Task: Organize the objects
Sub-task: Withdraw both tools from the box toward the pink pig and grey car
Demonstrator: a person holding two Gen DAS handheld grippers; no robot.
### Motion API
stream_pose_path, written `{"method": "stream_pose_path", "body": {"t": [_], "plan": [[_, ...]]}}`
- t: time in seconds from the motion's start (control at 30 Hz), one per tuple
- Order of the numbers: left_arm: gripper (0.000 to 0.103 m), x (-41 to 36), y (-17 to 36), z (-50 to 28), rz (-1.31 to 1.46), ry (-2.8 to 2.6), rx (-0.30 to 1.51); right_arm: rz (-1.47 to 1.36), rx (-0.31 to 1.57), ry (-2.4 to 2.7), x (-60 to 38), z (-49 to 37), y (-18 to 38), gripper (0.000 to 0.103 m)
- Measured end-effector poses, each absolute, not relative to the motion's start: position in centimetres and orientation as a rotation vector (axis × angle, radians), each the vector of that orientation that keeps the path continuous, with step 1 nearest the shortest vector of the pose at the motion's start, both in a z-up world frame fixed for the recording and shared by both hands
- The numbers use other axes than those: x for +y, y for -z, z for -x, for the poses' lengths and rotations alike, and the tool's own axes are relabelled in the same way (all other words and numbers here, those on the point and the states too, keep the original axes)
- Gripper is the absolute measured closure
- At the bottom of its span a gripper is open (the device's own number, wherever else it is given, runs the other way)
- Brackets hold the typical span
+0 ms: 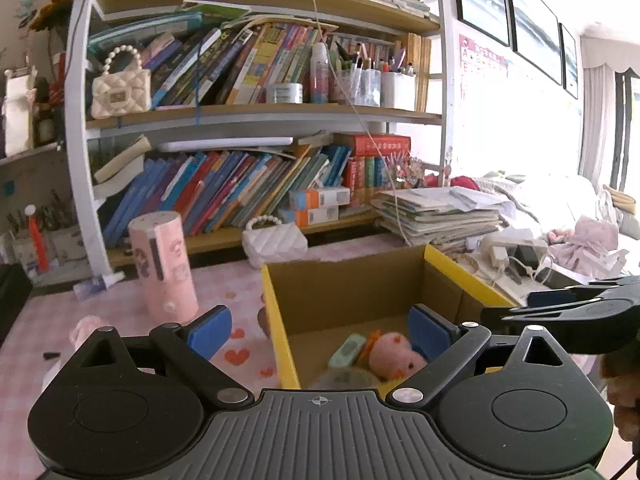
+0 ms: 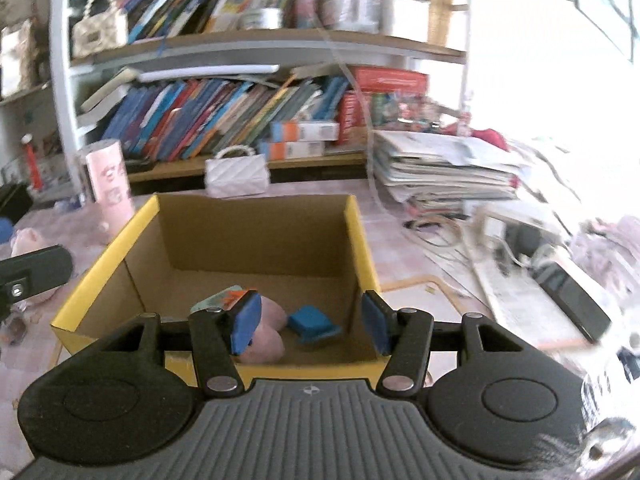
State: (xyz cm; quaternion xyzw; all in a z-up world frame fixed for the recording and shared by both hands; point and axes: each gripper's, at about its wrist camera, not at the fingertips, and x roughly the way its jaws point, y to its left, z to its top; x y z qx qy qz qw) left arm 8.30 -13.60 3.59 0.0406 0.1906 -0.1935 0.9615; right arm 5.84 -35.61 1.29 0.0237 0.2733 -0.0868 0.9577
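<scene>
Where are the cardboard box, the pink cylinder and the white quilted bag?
cardboard box (image 2: 256, 236), right wrist view, inner back wall.
pink cylinder (image 1: 164, 268), left wrist view, middle of its side.
white quilted bag (image 2: 237, 176), right wrist view, front face.

The box (image 2: 256, 236) stands open-topped; a pink cylinder (image 2: 109, 176) stands just beside its left.

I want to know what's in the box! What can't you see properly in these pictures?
- Left wrist view: grey fuzzy thing in the yellow-rimmed cardboard box, cut off by the tool's body.
- Right wrist view: pink plush toy, partly behind a blue pad.
- Right wrist view: shelf books, blurred; titles unreadable.
</scene>
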Motion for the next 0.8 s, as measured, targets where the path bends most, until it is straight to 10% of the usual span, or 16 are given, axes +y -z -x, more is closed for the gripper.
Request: {"method": "stream_pose_path", "body": {"t": [0.8], "plan": [[0.006, -5.0, 1.2, 0.0, -0.107, 0.304, 0.642, -0.109, 0.802, 0.16, -25.4, 3.5, 3.9, 0.041]]}}
